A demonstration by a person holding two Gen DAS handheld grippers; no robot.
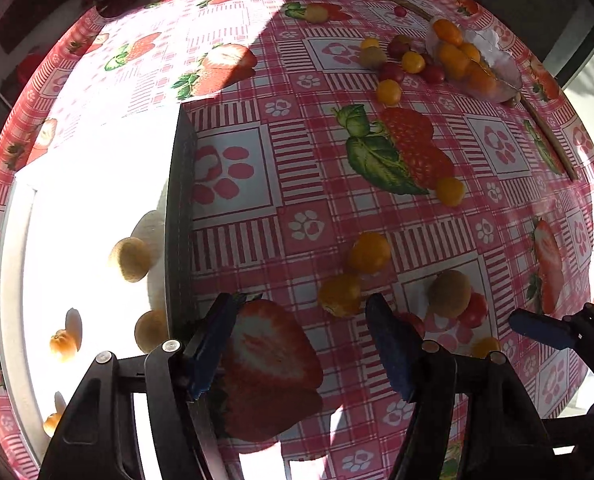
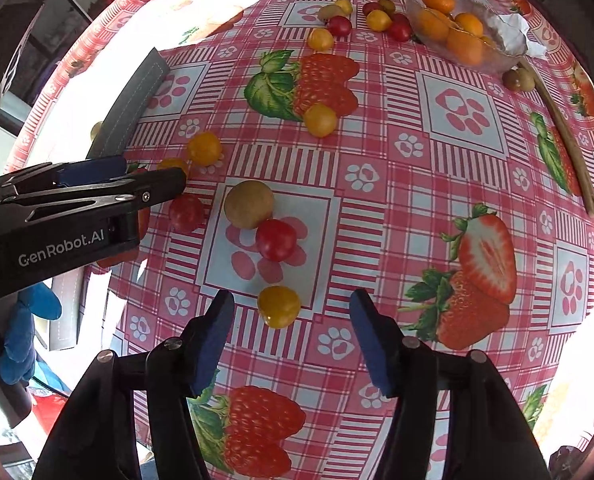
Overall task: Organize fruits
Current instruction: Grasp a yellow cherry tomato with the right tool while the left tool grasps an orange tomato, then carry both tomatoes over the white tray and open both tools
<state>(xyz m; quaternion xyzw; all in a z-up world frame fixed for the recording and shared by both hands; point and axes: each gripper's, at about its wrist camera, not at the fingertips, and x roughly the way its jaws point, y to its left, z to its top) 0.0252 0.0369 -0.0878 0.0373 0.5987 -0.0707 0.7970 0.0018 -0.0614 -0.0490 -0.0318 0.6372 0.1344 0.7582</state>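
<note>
Right gripper (image 2: pixel 291 340): jaws apart, empty, yellow tomato (image 2: pixel 278 306) just ahead. Left gripper (image 1: pixel 301 344): likewise apart, empty. Risk: round fruit rolling if nudged (smooth tablecloth (image 2: pixel 437 168)).

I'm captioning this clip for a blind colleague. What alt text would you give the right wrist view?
The open right gripper hovers just short of a yellow cherry tomato on a pink strawberry-print tablecloth. Beyond it lie a red tomato touching a brownish-green fruit, with a glass bowl of orange fruit farther back. The left gripper reaches in from the left.
</note>
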